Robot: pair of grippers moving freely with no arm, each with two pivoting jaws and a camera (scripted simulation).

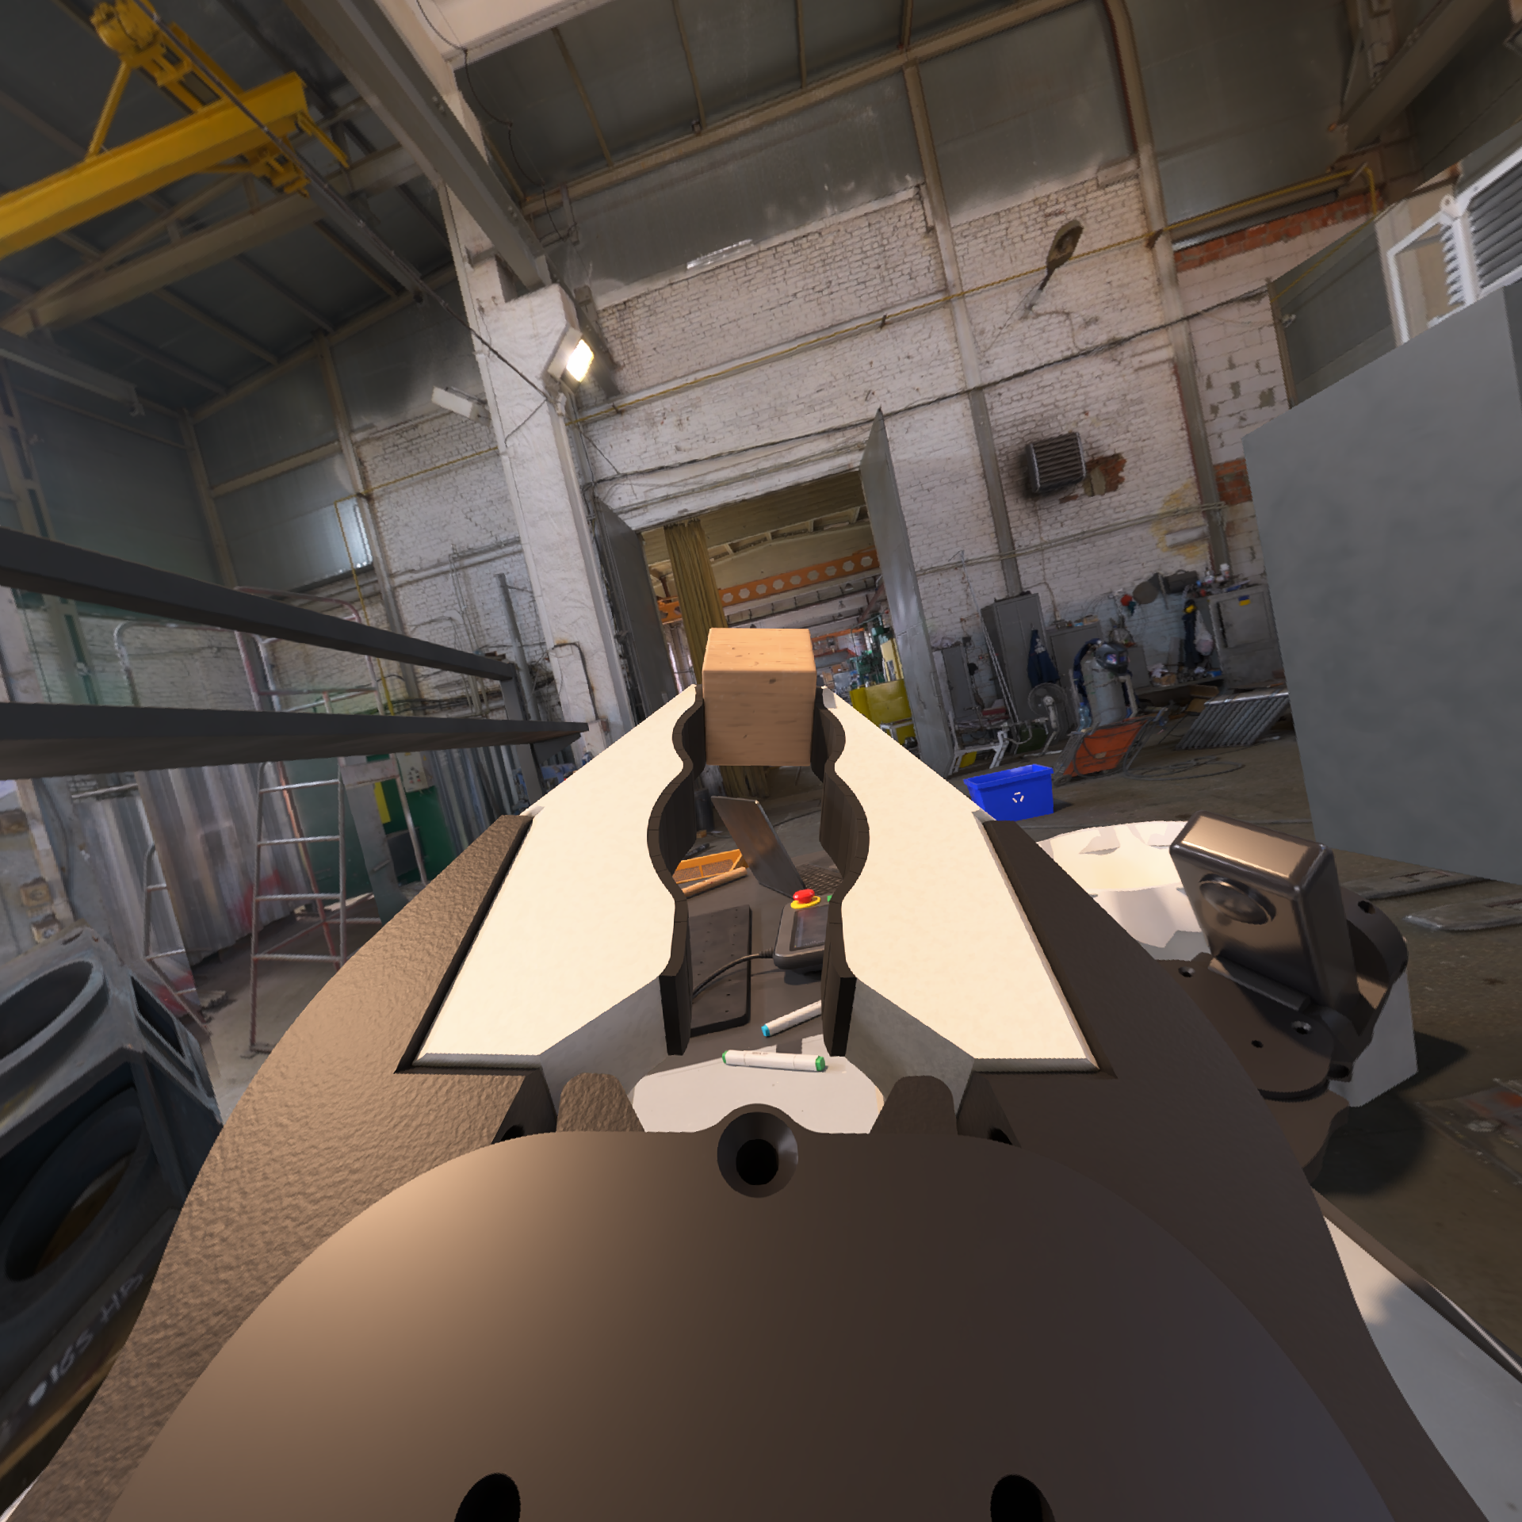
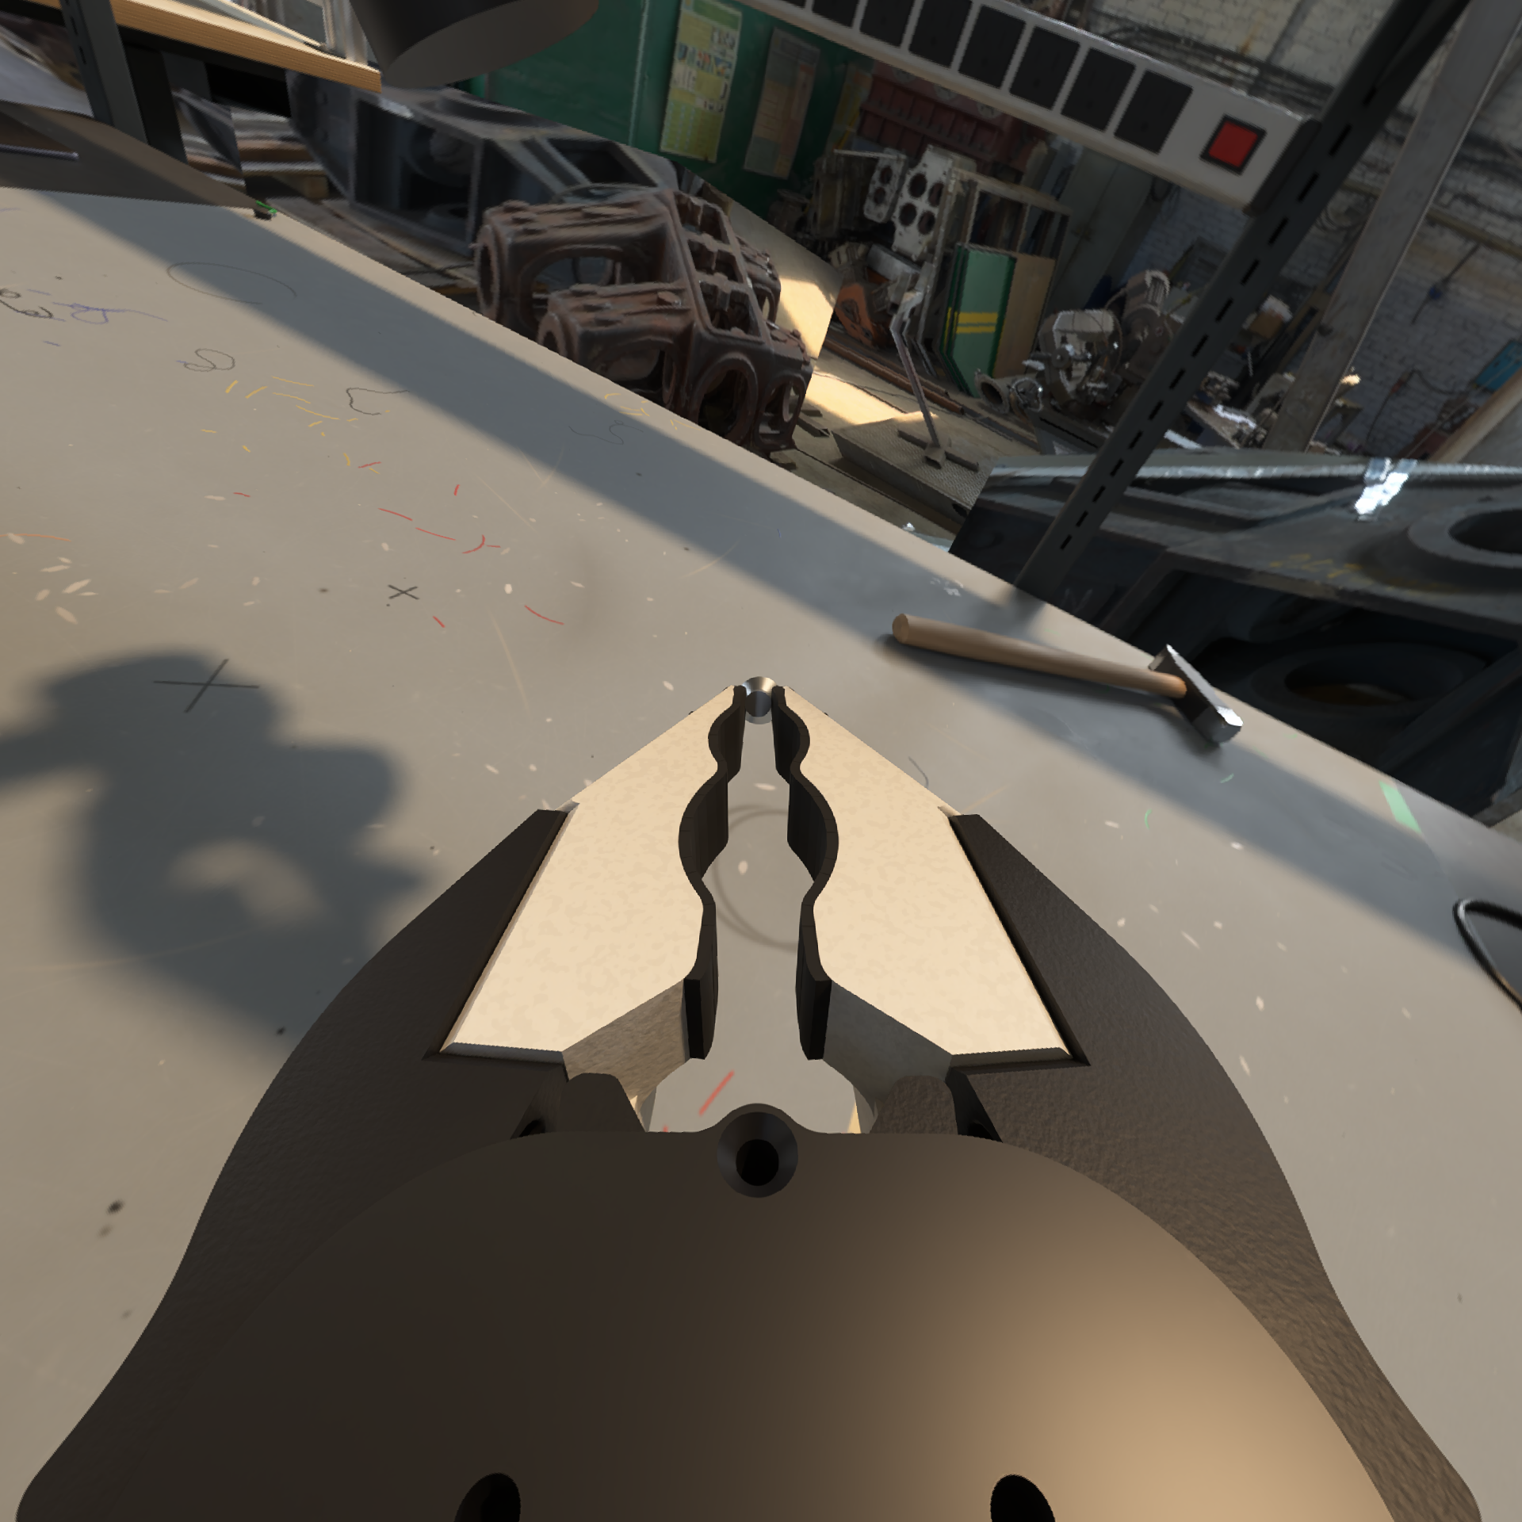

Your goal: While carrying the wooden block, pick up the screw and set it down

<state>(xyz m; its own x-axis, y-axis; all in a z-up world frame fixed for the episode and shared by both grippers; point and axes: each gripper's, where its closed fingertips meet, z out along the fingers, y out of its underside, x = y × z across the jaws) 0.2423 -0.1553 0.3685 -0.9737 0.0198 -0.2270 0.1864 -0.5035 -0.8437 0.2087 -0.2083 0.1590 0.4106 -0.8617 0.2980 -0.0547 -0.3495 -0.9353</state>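
In the left wrist view my left gripper [image 1: 758, 708] is shut on a light wooden block [image 1: 758, 696], held at the fingertips high above the table. In the right wrist view my right gripper [image 2: 758, 702] is shut on a small silver screw [image 2: 758, 697], pinched between the fingertips just over the grey table [image 2: 329, 576]. Whether the screw touches the table I cannot tell. The right gripper [image 1: 1285, 947] also shows low at the right of the left wrist view.
A wooden-handled hammer [image 2: 1062, 667] lies near the table's far right edge. Two white markers [image 1: 774, 1061], a pendant with a red button [image 1: 803, 922] and a dark plate [image 1: 721, 964] lie below the left gripper. A dark cable loop [image 2: 1491, 955] sits at the right.
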